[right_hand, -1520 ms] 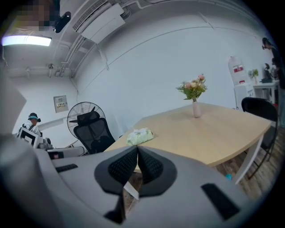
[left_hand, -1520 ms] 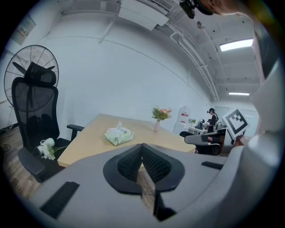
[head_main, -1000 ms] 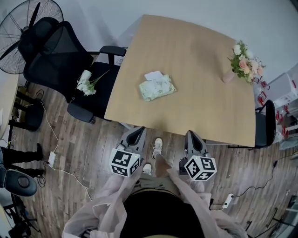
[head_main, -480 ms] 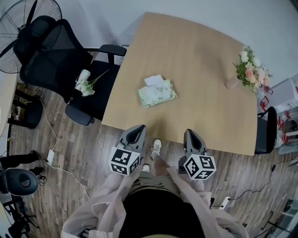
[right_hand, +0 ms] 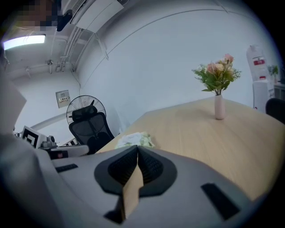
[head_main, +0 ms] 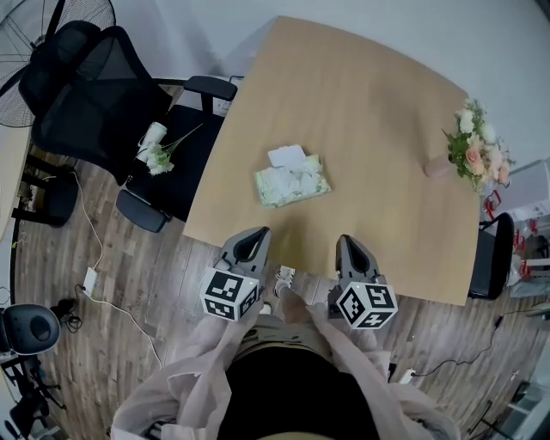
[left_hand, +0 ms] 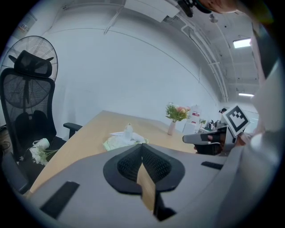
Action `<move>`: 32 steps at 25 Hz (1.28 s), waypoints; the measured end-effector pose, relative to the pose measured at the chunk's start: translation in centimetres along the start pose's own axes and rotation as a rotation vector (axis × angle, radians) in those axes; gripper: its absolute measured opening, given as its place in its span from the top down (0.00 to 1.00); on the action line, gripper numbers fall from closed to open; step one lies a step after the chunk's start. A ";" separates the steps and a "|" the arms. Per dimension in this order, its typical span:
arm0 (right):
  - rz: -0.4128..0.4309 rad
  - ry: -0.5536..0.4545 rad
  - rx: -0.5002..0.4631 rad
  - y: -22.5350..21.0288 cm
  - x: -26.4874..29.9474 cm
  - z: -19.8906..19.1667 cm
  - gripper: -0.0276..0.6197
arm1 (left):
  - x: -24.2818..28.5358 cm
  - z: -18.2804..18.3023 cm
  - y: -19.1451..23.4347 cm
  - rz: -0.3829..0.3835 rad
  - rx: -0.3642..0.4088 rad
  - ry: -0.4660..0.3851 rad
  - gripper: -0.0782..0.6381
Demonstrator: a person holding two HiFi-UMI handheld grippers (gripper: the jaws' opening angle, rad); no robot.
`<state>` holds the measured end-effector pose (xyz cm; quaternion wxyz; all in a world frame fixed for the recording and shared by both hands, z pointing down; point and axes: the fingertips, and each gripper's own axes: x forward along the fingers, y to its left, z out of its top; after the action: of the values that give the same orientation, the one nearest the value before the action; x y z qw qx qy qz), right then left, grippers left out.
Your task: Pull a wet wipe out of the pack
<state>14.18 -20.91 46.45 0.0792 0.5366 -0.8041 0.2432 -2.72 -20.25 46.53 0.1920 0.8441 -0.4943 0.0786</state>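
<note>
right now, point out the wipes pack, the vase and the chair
wipes pack (head_main: 293, 182), head view, middle of its top
vase (right_hand: 218, 109), right gripper view, its pink body
chair (head_main: 99, 99), head view, its backrest

A light wooden table (head_main: 369, 112) is standing just ahead of the left claw (head_main: 253, 236) and the right claw (head_main: 346, 242). A black office chair (head_main: 94, 94) and a fan (head_main: 26, 21) are standing well to the left of the left claw, on the plank floor (head_main: 146, 284). A white wall (left_hand: 133, 75) is rising beyond the table.

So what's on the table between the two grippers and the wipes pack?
Nothing. In the head view only bare table lies between the left gripper, the right gripper and the pack. Both grippers are shut and empty.
</note>
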 end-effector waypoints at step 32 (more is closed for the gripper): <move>0.279 0.150 -0.127 2.1 12.3 1.6 0.90 | 5.3 0.3 6.3 0.212 -0.101 0.022 0.88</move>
<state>7.44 -31.21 49.17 0.1382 0.3938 -0.8765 0.2400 -5.52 -27.40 49.56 0.2303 0.7753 -0.5822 0.0829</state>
